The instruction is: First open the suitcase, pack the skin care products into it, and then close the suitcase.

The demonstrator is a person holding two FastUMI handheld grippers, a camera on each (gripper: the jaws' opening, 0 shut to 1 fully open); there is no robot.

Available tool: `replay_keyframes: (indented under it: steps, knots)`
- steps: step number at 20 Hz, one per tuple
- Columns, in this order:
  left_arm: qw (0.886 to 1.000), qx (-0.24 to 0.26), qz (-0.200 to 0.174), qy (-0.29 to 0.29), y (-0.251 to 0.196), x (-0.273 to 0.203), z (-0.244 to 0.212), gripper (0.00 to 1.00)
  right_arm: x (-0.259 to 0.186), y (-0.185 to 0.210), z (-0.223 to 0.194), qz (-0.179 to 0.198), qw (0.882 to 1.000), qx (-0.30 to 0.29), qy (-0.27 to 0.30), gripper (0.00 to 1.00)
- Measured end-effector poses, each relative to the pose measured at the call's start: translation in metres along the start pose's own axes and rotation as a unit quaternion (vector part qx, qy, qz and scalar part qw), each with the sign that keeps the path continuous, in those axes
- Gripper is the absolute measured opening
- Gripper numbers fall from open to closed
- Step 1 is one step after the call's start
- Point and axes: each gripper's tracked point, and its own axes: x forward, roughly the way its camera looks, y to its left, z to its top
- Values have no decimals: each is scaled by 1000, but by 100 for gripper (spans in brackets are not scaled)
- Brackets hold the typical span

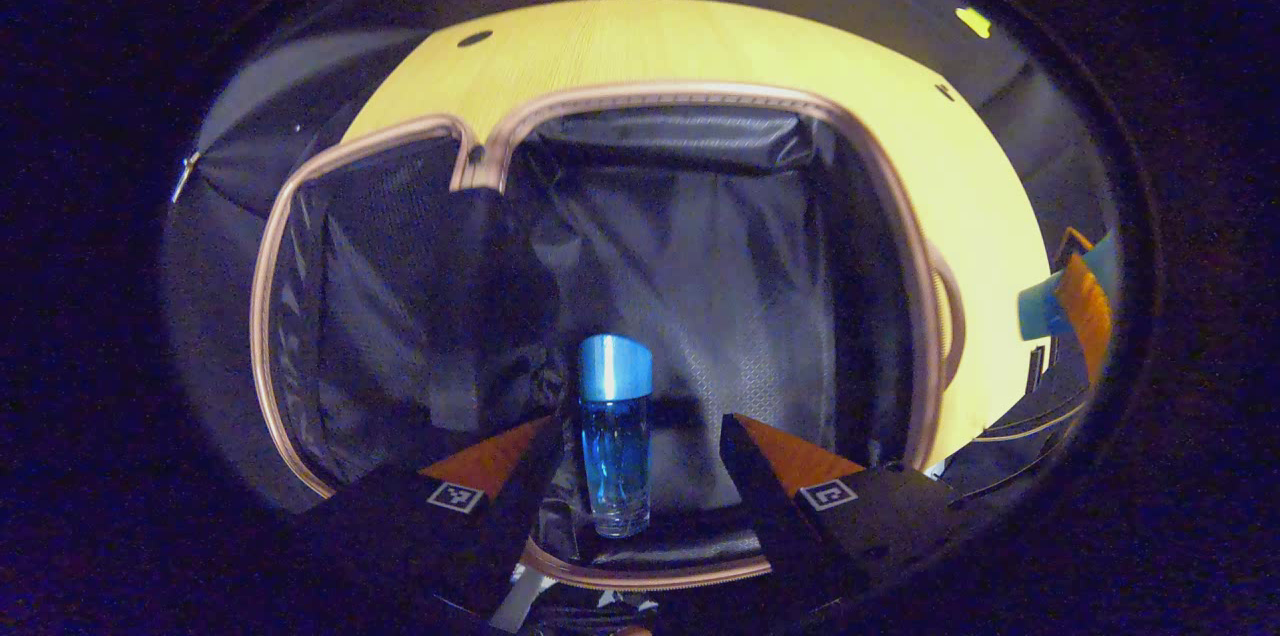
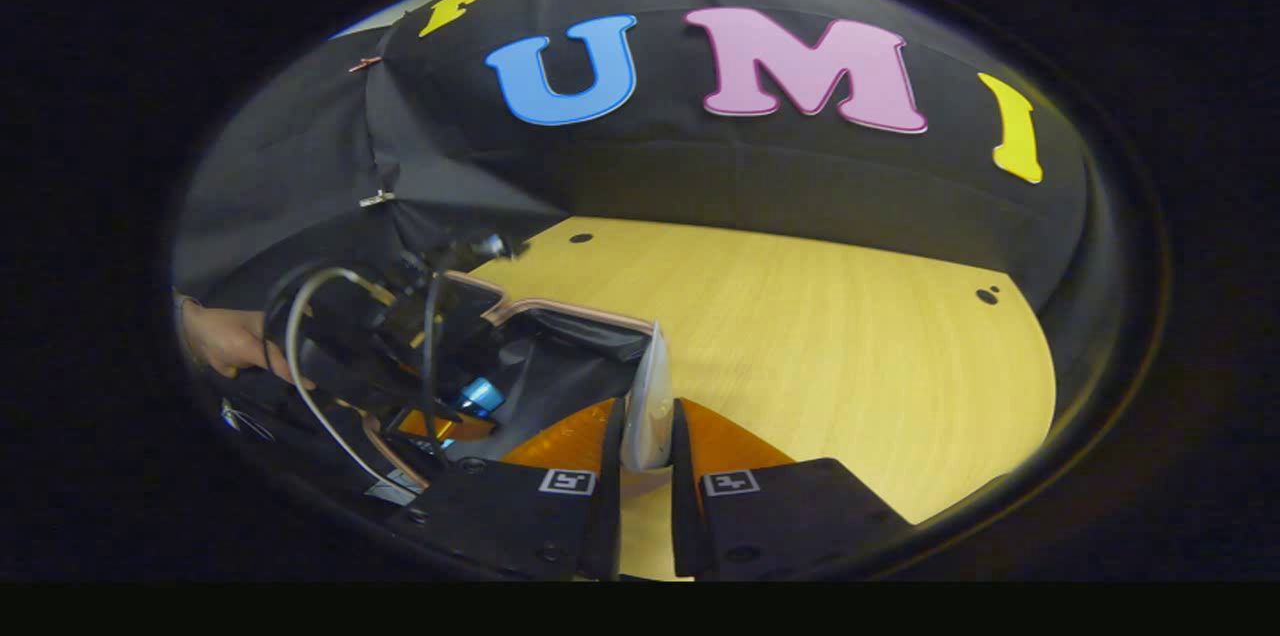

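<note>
1. Left gripper view: the suitcase lies open on the wooden table; its dark lining covers the centre of the frame and the pale zipper rim curves around it.
2. Left gripper, bottom centre of that view: jaws spread apart, holding nothing.
3. A blue bottle with a blue cap stands upright between the two fingers, bottom centre, over the suitcase lining. There is a gap on both sides, so neither finger touches it. Whether its base rests on the lining cannot be told.
4. Right edge of the left gripper view: the other gripper shows, small, beside the suitcase rim.
5. Right gripper view: the right gripper, bottom centre, is clamped on a thin white tube standing upright; both fingers press its sides.
6. The tube sits at the suitcase's right rim, with the table behind it and to the right.
7. Lower left of the right gripper view: the left gripper with cables, and a hand holding it at the left edge.
8. The bottle's blue cap peeks out below that gripper, inside the suitcase.
9. Two small dark holes show on the table top, at upper centre and right.
</note>
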Motion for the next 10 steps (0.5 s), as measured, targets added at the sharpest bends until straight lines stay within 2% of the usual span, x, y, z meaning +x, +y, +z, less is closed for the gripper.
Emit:
replay_keyframes:
  steps: [3, 5, 8, 9, 10]
  knots:
    - [993, -21, -59, -97, 5, -51, 34, 97, 18, 23, -10, 26, 998, 16, 48, 24]
    - [987, -67, -68, -128, 36, -74, 41, 97, 28, 51, -23, 55, 992, 54, 101, 24]
    - [980, -131, -37, -148, 105, -98, 26, 96, 42, 87, -57, 66, 976, 94, 186, 24]
    - [977, -151, -22, -151, 128, -103, 17, 95, 47, 95, -69, 63, 970, 100, 213, 21]
    - [974, -168, -8, -151, 150, -102, 7, 96, 54, 103, -79, 61, 964, 105, 237, 24]
